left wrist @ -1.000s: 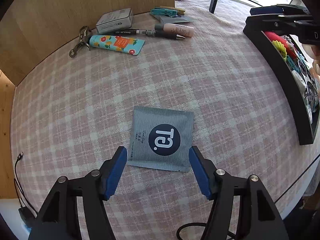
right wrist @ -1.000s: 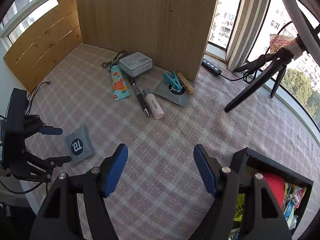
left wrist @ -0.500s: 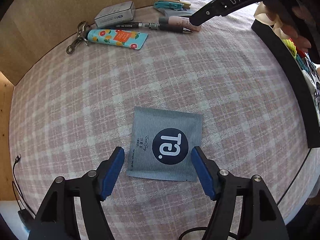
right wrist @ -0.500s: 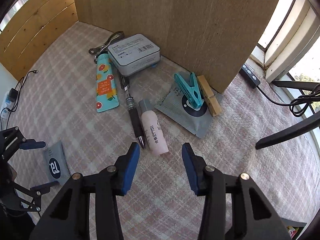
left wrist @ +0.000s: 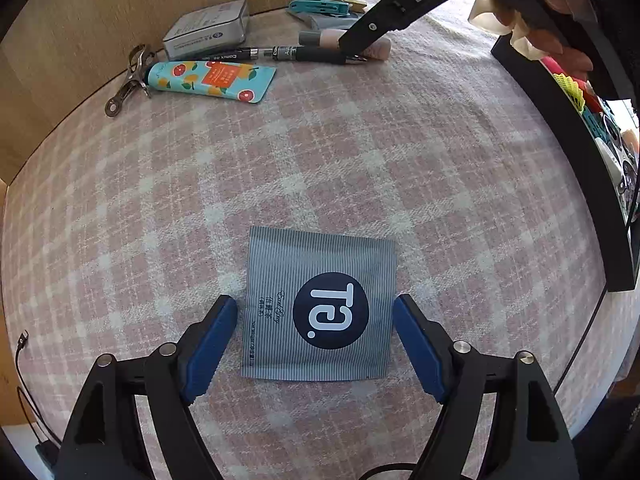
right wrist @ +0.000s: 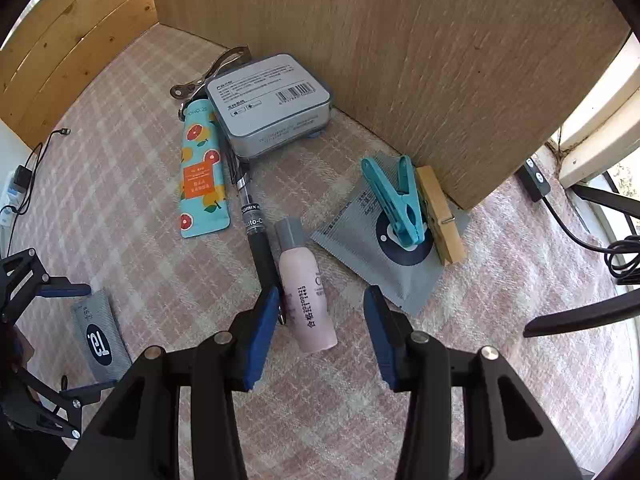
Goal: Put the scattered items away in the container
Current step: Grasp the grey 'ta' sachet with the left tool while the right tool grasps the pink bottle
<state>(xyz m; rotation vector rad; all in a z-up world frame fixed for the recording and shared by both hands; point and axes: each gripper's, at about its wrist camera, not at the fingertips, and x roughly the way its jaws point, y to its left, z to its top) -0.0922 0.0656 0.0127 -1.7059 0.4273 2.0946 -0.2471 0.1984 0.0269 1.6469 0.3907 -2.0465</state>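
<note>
Left gripper (left wrist: 316, 314) widening, straddling grey sachet (left wrist: 318, 306), pads clear. Right gripper (right wrist: 320, 312) half-narrowed, bracketing pink bottle (right wrist: 306, 300) beside pen (right wrist: 260, 240), nothing gripped. Next likely: closing, lifting toward container (left wrist: 560, 120).

Sachet (left wrist: 318, 304) flat on the bench (left wrist: 360, 152) between the left tool (left wrist: 316, 318) fingers, bottle (right wrist: 306, 292) between the right tool (right wrist: 322, 316) fingers, pen (right wrist: 258, 236) just left of the bottle, tube (right wrist: 202, 178) left of the pen, tin (right wrist: 270, 104) behind both, container (left wrist: 576, 152) at the bench's right edge.
</note>
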